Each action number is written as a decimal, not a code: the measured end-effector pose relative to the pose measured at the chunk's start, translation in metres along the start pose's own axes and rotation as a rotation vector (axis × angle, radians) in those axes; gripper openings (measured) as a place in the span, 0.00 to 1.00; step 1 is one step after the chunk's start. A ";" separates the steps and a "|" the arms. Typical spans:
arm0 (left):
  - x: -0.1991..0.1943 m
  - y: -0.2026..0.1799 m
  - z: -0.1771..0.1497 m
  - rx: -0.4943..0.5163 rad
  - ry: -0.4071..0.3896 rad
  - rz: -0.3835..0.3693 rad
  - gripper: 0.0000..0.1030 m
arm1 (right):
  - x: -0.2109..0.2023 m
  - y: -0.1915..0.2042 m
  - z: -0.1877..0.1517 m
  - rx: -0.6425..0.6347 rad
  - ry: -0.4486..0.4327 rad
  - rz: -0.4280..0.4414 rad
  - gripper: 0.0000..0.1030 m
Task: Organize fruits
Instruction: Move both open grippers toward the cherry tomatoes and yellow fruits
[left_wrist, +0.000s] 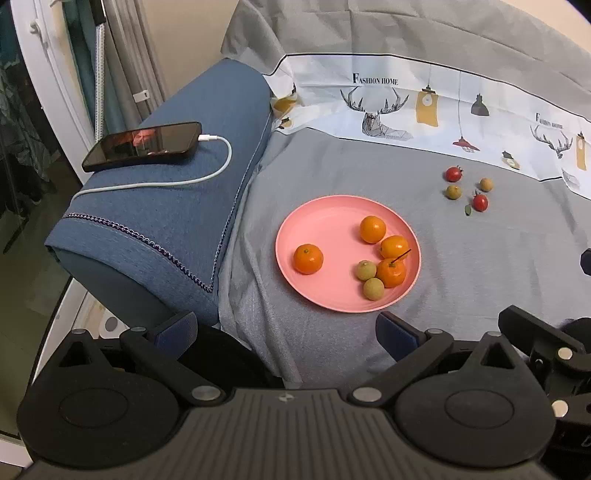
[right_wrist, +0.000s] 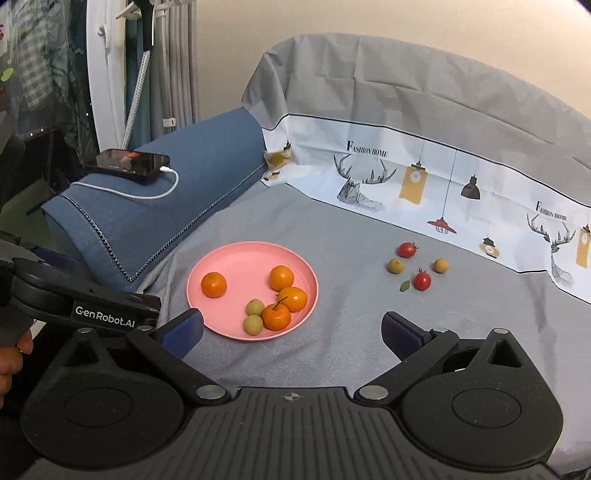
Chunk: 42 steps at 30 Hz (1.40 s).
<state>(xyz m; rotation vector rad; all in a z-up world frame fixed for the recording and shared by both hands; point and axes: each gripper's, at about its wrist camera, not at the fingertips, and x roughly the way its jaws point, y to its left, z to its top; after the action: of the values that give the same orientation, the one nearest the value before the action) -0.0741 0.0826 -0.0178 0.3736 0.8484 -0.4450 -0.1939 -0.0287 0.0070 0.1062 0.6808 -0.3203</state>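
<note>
A pink plate (left_wrist: 332, 236) (right_wrist: 236, 266) lies on the grey cloth. It holds several small oranges, such as one apart at the left (left_wrist: 308, 259) (right_wrist: 214, 284), and two yellow-green longans (left_wrist: 366, 270) (right_wrist: 255, 307). Right of the plate, on the cloth, lie two red cherry tomatoes (left_wrist: 453, 174) (right_wrist: 407, 249) and two more longans (left_wrist: 453, 192) (right_wrist: 395, 265). My left gripper (left_wrist: 288, 330) hangs open just short of the plate's near rim, with nothing between its fingers. My right gripper (right_wrist: 291, 328) is also open and empty, near the plate's front right edge.
A blue cushion (left_wrist: 177, 206) (right_wrist: 155, 218) lies left of the plate, with a black phone (left_wrist: 142, 146) (right_wrist: 127, 160) on a white charging cable on top. A printed white cloth (left_wrist: 406, 107) lines the back. A hand (right_wrist: 11, 354) shows at the left edge.
</note>
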 end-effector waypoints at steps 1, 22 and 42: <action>-0.002 0.000 0.000 0.001 -0.005 0.000 1.00 | -0.001 0.000 0.000 0.002 -0.004 0.000 0.99; -0.008 0.001 -0.002 0.006 -0.023 0.004 1.00 | -0.007 0.001 -0.002 0.011 -0.012 0.004 0.99; 0.001 0.002 0.001 0.008 0.004 0.009 1.00 | 0.001 -0.001 -0.003 0.006 0.015 0.008 0.99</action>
<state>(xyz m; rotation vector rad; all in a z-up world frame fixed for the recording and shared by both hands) -0.0723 0.0836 -0.0181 0.3853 0.8483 -0.4392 -0.1951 -0.0291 0.0043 0.1171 0.6937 -0.3146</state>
